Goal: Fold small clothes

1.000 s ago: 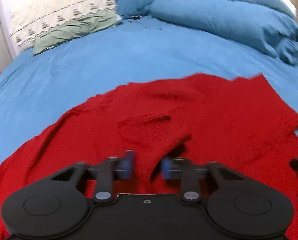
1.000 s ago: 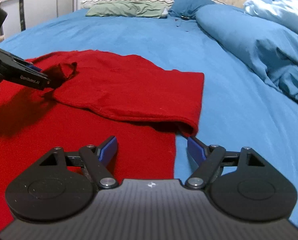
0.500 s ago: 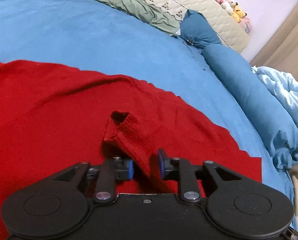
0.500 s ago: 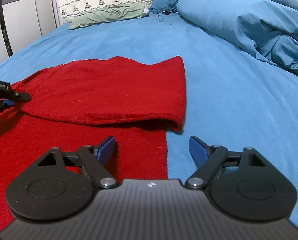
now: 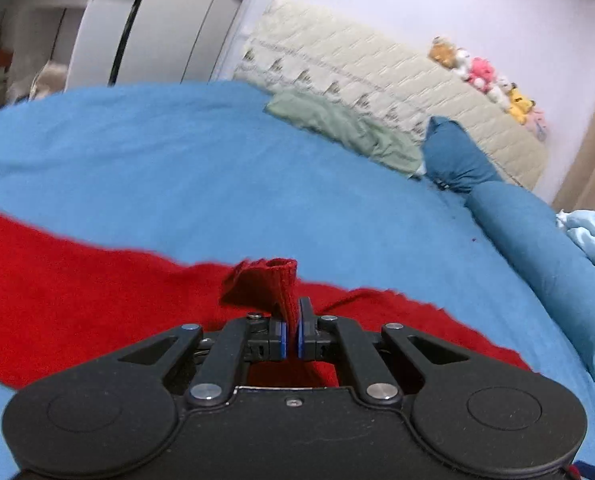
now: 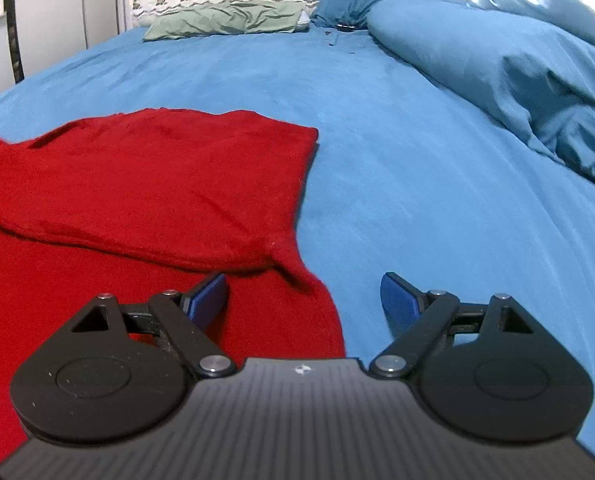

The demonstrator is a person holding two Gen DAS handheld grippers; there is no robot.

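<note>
A red knit sweater (image 6: 145, 184) lies on the blue bed sheet (image 6: 417, 168), with one part folded over the rest. My left gripper (image 5: 291, 330) is shut on the ribbed cuff (image 5: 275, 284) of the sweater's sleeve and holds it raised above the red cloth (image 5: 77, 312). My right gripper (image 6: 303, 300) is open and empty, low over the sweater's right edge where the fold ends. The left gripper is out of the right wrist view.
A blue duvet (image 6: 517, 68) is bunched at the right of the bed. A green pillowcase (image 6: 225, 20) and a dark blue pillow (image 6: 349, 0) lie by the quilted headboard (image 5: 377, 76). Plush toys (image 5: 485, 76) sit on top of it. White cabinets (image 5: 157, 32) stand at left.
My left gripper closed on the sleeve cuff and lifted it, tilting upward toward the headboard. My right gripper moved closer to the fold's right end and stayed open.
</note>
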